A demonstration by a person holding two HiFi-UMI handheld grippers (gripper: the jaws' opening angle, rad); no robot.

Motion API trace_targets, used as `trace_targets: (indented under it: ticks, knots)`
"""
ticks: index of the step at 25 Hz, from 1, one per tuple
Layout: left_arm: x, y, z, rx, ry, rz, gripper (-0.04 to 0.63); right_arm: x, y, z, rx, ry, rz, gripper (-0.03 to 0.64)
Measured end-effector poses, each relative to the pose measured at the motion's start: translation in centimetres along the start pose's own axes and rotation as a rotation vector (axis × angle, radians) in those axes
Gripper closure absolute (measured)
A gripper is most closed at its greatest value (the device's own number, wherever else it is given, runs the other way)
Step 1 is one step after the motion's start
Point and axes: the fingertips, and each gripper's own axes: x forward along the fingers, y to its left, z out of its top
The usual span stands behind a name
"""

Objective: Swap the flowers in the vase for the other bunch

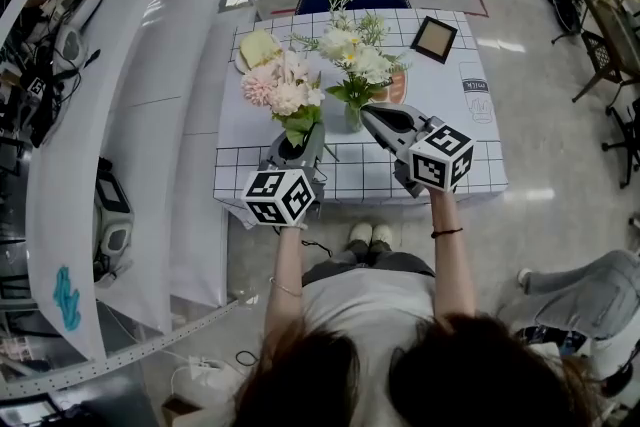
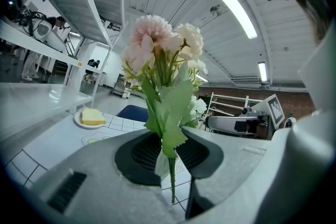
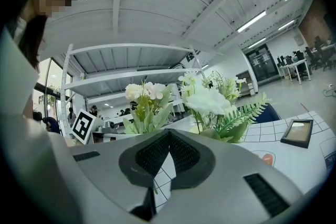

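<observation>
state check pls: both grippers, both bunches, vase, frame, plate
left gripper: shut on the pink bunch's stems
right gripper: shut, empty
pink bunch: out of the vase, held upright
white bunch: in the vase
vase: upright on the table
picture frame: lying flat
plate: holds a yellow slice

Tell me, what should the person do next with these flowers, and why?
Probably open the right claw and take the white bunch by its stems above the vase. That bunch fills the vase, the right claw is shut and empty beside it, and the left claw already grips the pink bunch, ready to go in.
</observation>
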Motion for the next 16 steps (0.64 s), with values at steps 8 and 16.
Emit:
trace_targets:
  ticks: [8,16]
  knots:
    - [0.1,0.21,0.18,-0.008,-0.004,0.002,0.512,0.21,-0.1,0.01,0.004,-0.001,0.007,0.609]
    - [0.12,0.44,0.15,-0.011,-0.005,0.003,0.511,0.48,-0.1,-0.07,0.003,0.002,0.012,0.609]
